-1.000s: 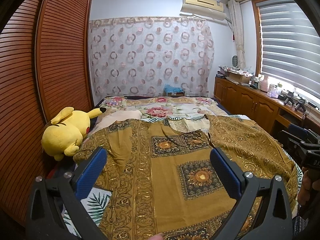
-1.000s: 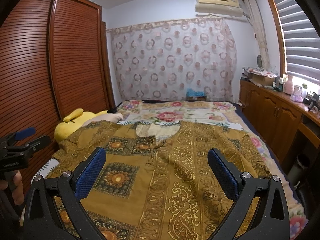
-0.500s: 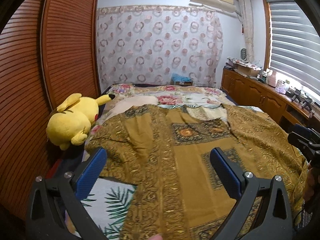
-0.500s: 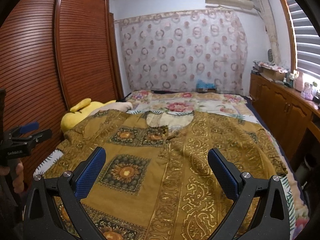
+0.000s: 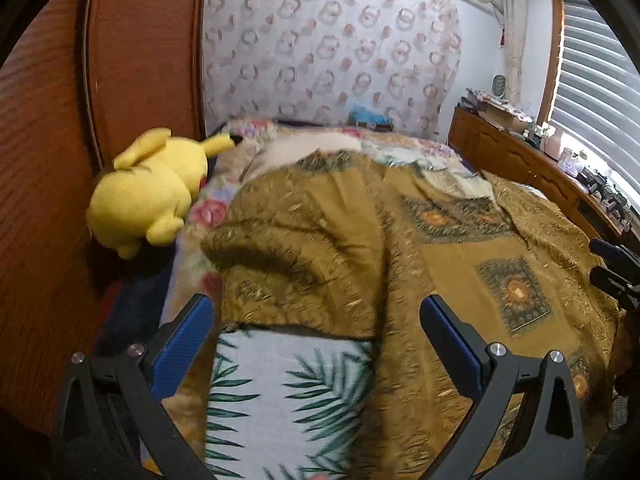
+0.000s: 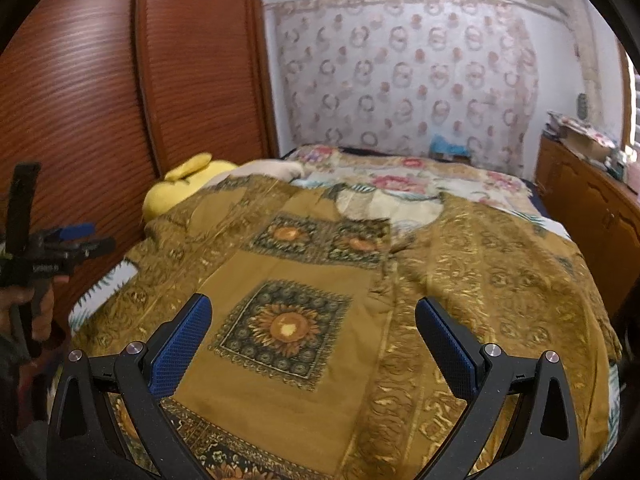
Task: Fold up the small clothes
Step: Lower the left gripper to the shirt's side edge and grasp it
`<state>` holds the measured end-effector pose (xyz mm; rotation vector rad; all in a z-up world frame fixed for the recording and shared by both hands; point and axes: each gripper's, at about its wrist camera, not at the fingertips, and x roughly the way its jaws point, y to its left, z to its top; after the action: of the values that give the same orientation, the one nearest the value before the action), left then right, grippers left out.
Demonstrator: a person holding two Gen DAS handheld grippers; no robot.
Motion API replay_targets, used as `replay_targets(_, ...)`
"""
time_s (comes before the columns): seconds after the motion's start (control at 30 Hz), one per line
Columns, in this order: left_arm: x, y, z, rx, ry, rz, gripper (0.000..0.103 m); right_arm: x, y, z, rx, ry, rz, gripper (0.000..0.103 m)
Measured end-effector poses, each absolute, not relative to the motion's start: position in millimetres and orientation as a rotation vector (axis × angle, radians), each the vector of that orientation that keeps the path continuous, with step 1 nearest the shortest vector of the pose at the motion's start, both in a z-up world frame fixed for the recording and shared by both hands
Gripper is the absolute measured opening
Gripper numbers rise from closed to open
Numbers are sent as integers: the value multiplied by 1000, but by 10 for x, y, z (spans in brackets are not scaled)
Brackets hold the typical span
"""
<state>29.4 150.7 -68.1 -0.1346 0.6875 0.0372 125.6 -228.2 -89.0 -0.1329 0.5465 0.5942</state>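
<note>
The left hand-held gripper (image 5: 316,334) is held with its blue-padded fingers (image 5: 182,346) spread wide apart, nothing between them. It is poised above the left edge of a mustard-gold patterned shirt (image 5: 460,264) that is spread over the bed (image 5: 280,396). Between the fingers, a patch of white bedsheet printed with green palm leaves is seen, and just past it the shirt's left sleeve (image 5: 288,264) is bunched in soft folds. This view is blurred.

The right hand-held gripper (image 6: 310,334) is likewise held wide apart and empty, above the front of the shirt (image 6: 320,312). Directly between its fingers (image 6: 180,346) a dark-bordered square with a sunflower motif (image 6: 284,328) is framed. Two smaller sunflower squares are printed nearer the open neckline (image 6: 384,208), and broad gold scroll bands run down the garment's right half.

At the left edge of the right wrist view, the other gripper (image 6: 48,256) is seen gripped in the person's hand (image 6: 36,312).

A yellow Pikachu plush (image 5: 148,192) lies beside the shirt's left sleeve, against the slatted wooden wardrobe doors (image 5: 52,160). A floral quilt (image 6: 420,178) covers the far end of the bed. Behind it a curtain with ring patterns (image 6: 408,76) hangs on the wall. A wooden cabinet (image 5: 516,160) with cluttered items stands along the right side under the window blinds (image 5: 600,80).
</note>
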Motion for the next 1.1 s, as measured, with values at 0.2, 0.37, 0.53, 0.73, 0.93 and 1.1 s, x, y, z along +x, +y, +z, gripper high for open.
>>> replay_targets(0.2,414,1834,-867,-168,761,45,98,1328,-2053,-979,-166,586,665,103)
replay_targets(0.37,556,1995,-1013,-195,813,27,74,1371,-1885,-1033,-185,621,711,103)
replay_targets(0.53,686,2073,-1151,-223,854,10,51,1369,-1744,-1076,-220,630,741,103)
replay_targets(0.73,683,2102,-1166,-231,853,-21,23,1345,-1737,-1116,-225,641,757,103)
replay_targets(0.93,601,2039,-948,-119,776,34,3,1375,-1744,-1162,-223,659,761,103)
replay_targets(1.1,583,1890,-596,-110,678,-10,3,1390,-1818,-1167,-208,659,754,103)
